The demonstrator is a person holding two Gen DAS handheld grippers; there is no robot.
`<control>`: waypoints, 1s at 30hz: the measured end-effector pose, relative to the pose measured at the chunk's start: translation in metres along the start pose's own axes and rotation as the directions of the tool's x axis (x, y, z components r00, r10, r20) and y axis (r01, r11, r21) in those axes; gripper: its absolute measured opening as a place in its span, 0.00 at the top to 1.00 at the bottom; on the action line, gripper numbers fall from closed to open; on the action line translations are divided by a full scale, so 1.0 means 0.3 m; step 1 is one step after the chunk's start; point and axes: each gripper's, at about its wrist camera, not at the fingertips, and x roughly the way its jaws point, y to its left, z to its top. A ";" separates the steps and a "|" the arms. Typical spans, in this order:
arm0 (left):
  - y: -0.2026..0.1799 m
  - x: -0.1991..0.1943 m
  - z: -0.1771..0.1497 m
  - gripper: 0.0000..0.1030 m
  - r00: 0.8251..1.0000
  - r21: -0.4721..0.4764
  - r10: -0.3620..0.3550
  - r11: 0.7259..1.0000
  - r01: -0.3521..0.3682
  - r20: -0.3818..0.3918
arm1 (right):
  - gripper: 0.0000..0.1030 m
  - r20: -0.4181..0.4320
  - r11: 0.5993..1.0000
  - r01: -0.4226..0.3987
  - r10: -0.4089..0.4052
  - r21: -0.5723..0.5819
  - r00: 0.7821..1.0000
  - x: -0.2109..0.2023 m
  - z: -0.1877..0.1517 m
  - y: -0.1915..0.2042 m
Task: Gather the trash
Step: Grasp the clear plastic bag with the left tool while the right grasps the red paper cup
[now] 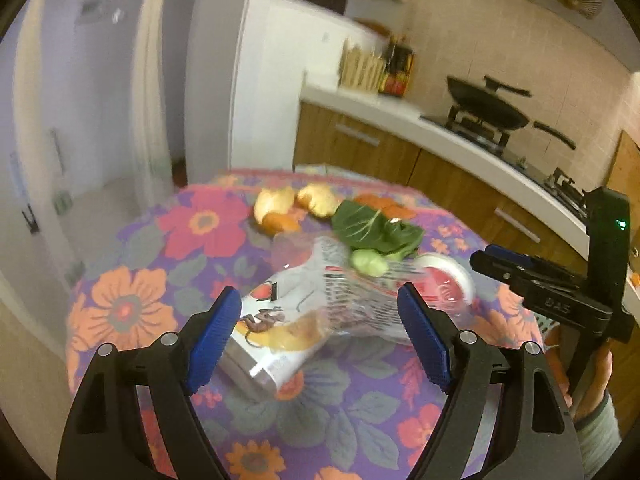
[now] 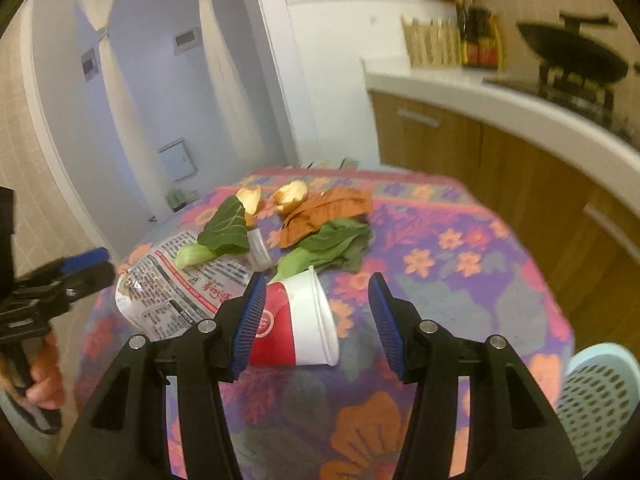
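Trash: snack bag (image 1: 288, 320) looks light, crinkly, slippery | pinch an edge | left gripper (image 1: 320, 328) spread, empty | right gripper (image 2: 316, 320) apart around paper cup (image 2: 300, 320), not squeezing

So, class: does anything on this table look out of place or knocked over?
Yes. A red and white cup lies on its side on the floral tablecloth. Around it are a crumpled wrapper, greens, peels and a dry brown leaf, strewn loose rather than binned.
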 end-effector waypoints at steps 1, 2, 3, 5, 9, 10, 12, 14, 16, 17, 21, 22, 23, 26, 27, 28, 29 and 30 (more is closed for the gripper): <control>0.009 0.027 0.006 0.24 1.000 -0.002 -0.002 1.000 0.002 -0.026 | 0.52 -0.009 1.000 -0.009 0.009 0.006 1.000 0.010 0.000 -0.004; 0.013 0.047 0.006 0.25 0.999 -0.006 -0.003 1.000 0.003 -0.046 | 0.52 -0.017 1.000 -0.013 0.013 0.010 1.000 0.019 -0.003 -0.006; 0.014 0.070 0.009 0.26 0.997 -0.001 -0.021 1.000 0.021 -0.077 | 0.52 -0.029 1.000 -0.017 0.018 0.014 0.999 0.032 -0.006 -0.012; 0.011 0.088 0.007 0.26 0.997 0.016 -0.016 1.000 0.017 -0.082 | 0.52 -0.049 0.999 -0.031 0.032 0.023 0.998 0.046 -0.013 -0.020; -0.010 0.099 0.003 0.38 0.996 0.057 0.029 0.998 -0.024 -0.086 | 0.52 -0.069 0.999 -0.038 0.040 0.027 0.997 0.059 -0.024 -0.037; -0.018 0.097 0.001 0.39 0.996 0.070 0.033 0.997 -0.027 -0.086 | 0.52 -0.076 0.999 -0.034 0.036 0.025 0.996 0.065 -0.025 -0.038; -0.029 0.090 -0.006 0.40 0.995 0.085 0.036 0.996 -0.028 -0.089 | 0.50 -0.085 0.999 -0.043 0.045 0.031 0.995 0.075 -0.024 -0.045; -0.044 0.086 -0.014 0.41 0.995 0.106 0.043 0.994 -0.034 -0.089 | 0.48 -0.099 0.997 -0.060 0.064 0.042 0.993 0.085 -0.022 -0.052; -0.056 0.083 -0.019 0.45 0.995 0.122 0.041 0.992 -0.030 -0.089 | 0.48 -0.111 0.995 -0.085 0.090 0.053 0.990 0.093 -0.022 -0.057; -0.063 0.080 -0.023 0.48 0.995 0.129 0.038 0.991 -0.027 -0.090 | 0.48 -0.117 0.993 -0.102 0.108 0.057 0.987 0.095 -0.024 -0.058; -0.075 0.067 -0.036 0.55 0.995 0.134 0.043 0.991 -0.030 -0.094 | 0.49 -0.135 0.990 -0.119 0.128 0.072 0.983 0.104 -0.030 -0.055; -0.078 0.064 -0.039 0.57 0.995 0.132 0.044 0.991 -0.031 -0.094 | 0.49 -0.136 0.990 -0.122 0.131 0.075 0.982 0.103 -0.031 -0.055; -0.082 0.059 -0.043 0.61 0.995 0.130 0.035 0.991 -0.022 -0.097 | 0.49 -0.138 0.989 -0.126 0.136 0.077 0.981 0.103 -0.032 -0.055; -0.088 0.037 -0.057 0.66 0.996 0.128 0.030 0.992 -0.020 -0.082 | 0.61 -0.141 0.986 -0.148 0.158 0.076 0.977 0.103 -0.037 -0.049; -0.088 0.023 -0.062 0.67 0.997 0.125 0.026 0.992 -0.017 -0.075 | 0.68 -0.140 0.984 -0.160 0.169 0.077 0.975 0.101 -0.039 -0.046; -0.088 0.014 -0.064 0.71 0.997 0.124 0.029 0.992 -0.020 -0.070 | 0.71 -0.136 0.984 -0.164 0.173 0.076 0.975 0.094 -0.041 -0.041; -0.087 0.000 -0.066 0.76 0.998 0.124 0.035 0.992 -0.027 -0.060 | 0.75 -0.123 0.987 -0.145 0.152 0.063 0.981 0.082 -0.045 -0.034; -0.085 -0.023 -0.068 0.77 0.998 0.123 0.037 0.992 -0.032 -0.044 | 0.79 -0.118 0.989 -0.135 0.141 0.056 0.983 0.073 -0.048 -0.030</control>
